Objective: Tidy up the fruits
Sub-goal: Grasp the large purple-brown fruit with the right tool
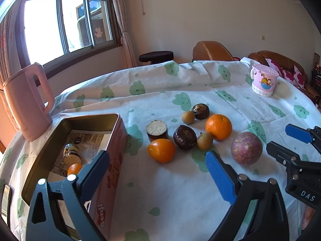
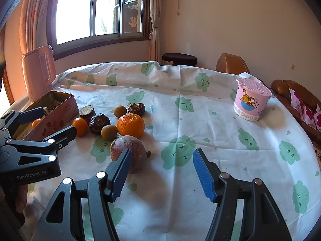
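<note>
Inside tin (image 1: 112, 128): orange (image 1: 74, 168), cake (image 1: 71, 153).

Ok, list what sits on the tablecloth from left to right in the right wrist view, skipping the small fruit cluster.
Pink jug → tin box → purple passion fruit → pink cartoon cup.

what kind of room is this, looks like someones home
Most likely a living or dining room at home: a round table under a cloud-print cloth, a brown leather sofa with floral cushions, and a curtained window.
</note>
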The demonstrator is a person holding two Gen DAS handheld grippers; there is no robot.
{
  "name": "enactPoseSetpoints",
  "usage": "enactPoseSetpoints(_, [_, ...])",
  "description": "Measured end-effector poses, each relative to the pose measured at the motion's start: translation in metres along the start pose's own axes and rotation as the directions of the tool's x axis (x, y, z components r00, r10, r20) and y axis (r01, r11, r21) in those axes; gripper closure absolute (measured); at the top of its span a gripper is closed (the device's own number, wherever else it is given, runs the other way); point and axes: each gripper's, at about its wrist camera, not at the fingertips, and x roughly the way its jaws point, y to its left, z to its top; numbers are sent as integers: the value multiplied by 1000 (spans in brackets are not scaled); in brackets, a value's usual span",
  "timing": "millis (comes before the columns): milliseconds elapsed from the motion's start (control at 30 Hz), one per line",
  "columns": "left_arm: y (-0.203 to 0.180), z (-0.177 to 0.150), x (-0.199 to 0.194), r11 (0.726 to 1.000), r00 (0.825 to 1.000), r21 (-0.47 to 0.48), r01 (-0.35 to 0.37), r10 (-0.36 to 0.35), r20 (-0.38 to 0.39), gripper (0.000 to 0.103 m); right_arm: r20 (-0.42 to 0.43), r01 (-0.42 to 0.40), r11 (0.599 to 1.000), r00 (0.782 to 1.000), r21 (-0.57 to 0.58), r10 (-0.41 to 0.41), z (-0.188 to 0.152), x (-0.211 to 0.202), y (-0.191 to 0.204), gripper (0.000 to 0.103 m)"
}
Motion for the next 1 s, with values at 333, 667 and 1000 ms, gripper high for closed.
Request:
enactPoseSetpoints(333, [11, -8, -8, 999, 999, -26, 24, -25, -21, 7, -35, -106, 994, 994, -5, 106, 3, 4, 9, 38])
enactPoseSetpoints(667, [17, -4, -1, 998, 998, -40, 43, -45, -49, 27, -160, -161, 986, 975, -34, 153, 15, 44, 32, 53])
enactPoseSetpoints(1000, [-10, 7, 27, 998, 991, 16, 61, -58, -122, 53, -115, -106, 994, 987, 26, 109, 15, 41, 11, 54])
